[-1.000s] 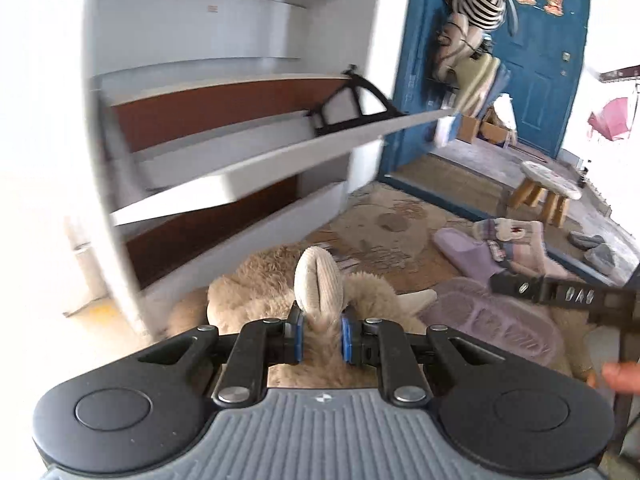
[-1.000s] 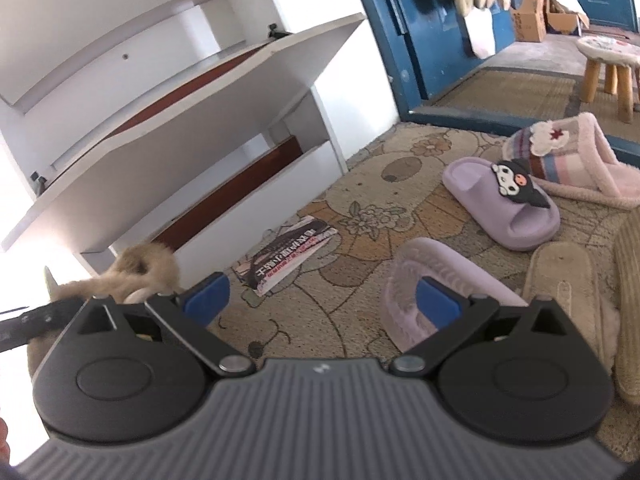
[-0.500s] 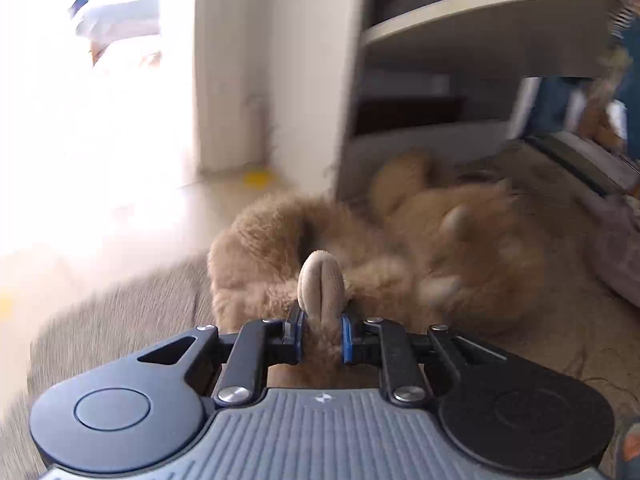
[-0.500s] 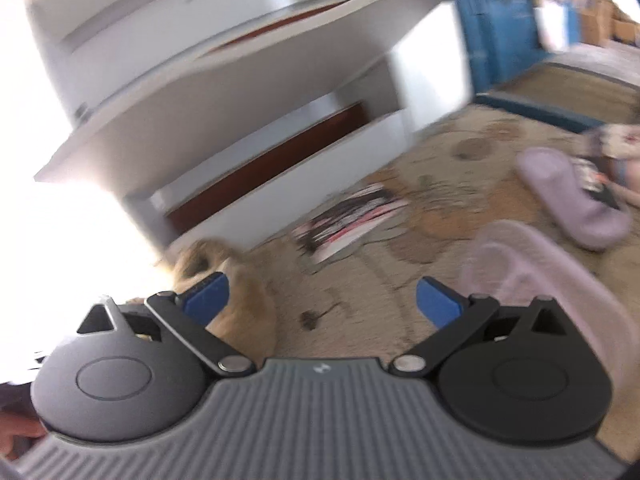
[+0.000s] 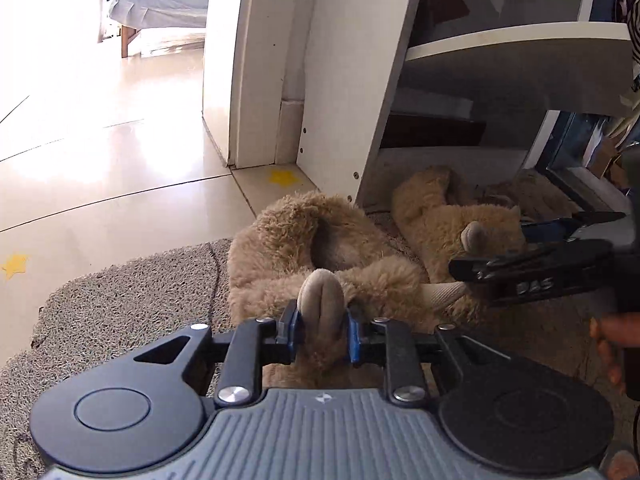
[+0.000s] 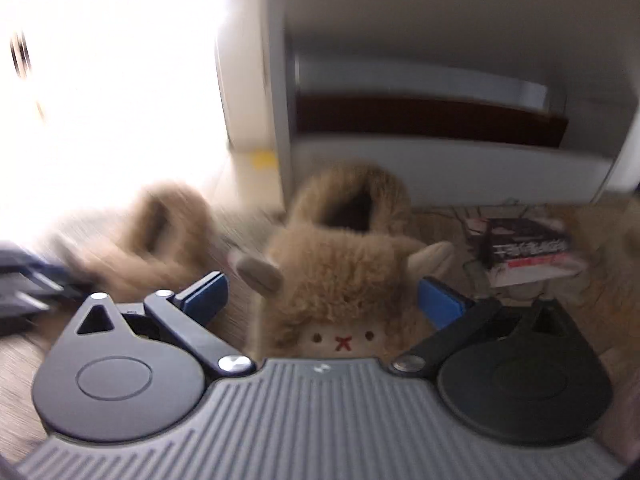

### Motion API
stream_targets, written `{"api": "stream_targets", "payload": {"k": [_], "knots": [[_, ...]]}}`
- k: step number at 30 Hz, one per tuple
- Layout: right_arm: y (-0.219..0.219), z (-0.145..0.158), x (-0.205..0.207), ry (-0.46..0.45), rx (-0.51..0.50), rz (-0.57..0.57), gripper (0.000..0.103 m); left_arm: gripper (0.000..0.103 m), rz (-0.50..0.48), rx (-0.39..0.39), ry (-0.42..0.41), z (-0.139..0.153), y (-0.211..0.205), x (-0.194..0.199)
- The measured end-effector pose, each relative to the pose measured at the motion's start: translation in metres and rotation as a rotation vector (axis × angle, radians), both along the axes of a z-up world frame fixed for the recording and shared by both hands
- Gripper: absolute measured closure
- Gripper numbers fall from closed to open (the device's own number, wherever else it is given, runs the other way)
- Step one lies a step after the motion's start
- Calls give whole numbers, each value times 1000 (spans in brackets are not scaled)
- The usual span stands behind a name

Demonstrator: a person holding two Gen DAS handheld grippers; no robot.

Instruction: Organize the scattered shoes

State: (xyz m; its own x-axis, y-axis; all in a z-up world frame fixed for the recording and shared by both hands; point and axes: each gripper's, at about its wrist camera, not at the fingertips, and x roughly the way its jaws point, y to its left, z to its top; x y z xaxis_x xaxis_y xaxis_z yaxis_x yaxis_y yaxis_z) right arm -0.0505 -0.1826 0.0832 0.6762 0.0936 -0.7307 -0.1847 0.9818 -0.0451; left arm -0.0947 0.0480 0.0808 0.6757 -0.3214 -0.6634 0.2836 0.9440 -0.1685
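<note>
My left gripper [image 5: 321,330] is shut on the ear of a tan fluffy animal slipper [image 5: 304,248], which rests on a grey mat [image 5: 120,304]. Its matching slipper [image 5: 444,220] lies just to the right, by the foot of the white shoe cabinet [image 5: 352,80]. In the right wrist view that second slipper [image 6: 340,264] sits between the blue pads of my right gripper [image 6: 324,298], which is open and straddles it without touching. The first slipper [image 6: 168,224] is a blur at the left. The right gripper's black finger [image 5: 536,268] reaches in from the right in the left wrist view.
A tilted cabinet flap [image 5: 516,64] hangs open above the slippers. A stack of magazines [image 6: 528,252] lies on the patterned rug to the right. Pale tiled floor [image 5: 100,152] opens to the left. A hand [image 5: 612,344] shows at the right edge.
Both grippers have swung left and down to the cabinet's foot. The left one carried its slipper onto the grey mat. The right one, still open, now frames the second slipper.
</note>
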Motion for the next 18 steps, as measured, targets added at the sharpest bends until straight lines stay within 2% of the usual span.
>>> {"api": "stream_targets", "payload": {"k": [1, 3, 4, 5, 6, 7, 8, 11, 15, 18], "knots": [[2, -2, -1, 0, 2, 6, 0, 77, 0, -17, 5, 0, 4, 1], [6, -6, -3, -1, 5, 19, 0, 77, -9, 3, -2, -1, 0, 0], [8, -7, -4, -1, 7, 26, 4, 77, -14, 17, -8, -2, -3, 0], [10, -9, -5, -1, 9, 32, 20, 77, -14, 25, -11, -3, -6, 0], [12, -11, -5, -1, 10, 38, 29, 77, -6, 21, -8, -3, -7, 0], [14, -13, -6, -2, 12, 45, 43, 77, 3, 12, -3, -3, -6, 0], [15, -15, -7, -2, 14, 51, 49, 77, 9, 5, 1, -3, -6, 0], [21, -21, -10, -2, 19, 70, 51, 77, 12, 0, 5, 0, -3, -1], [54, -21, -37, -4, 4, 186, 51, 77, 36, -13, 16, 2, 6, -7], [60, -21, -37, -8, 12, 219, 51, 77, 54, -18, 9, 0, 10, -9]]}}
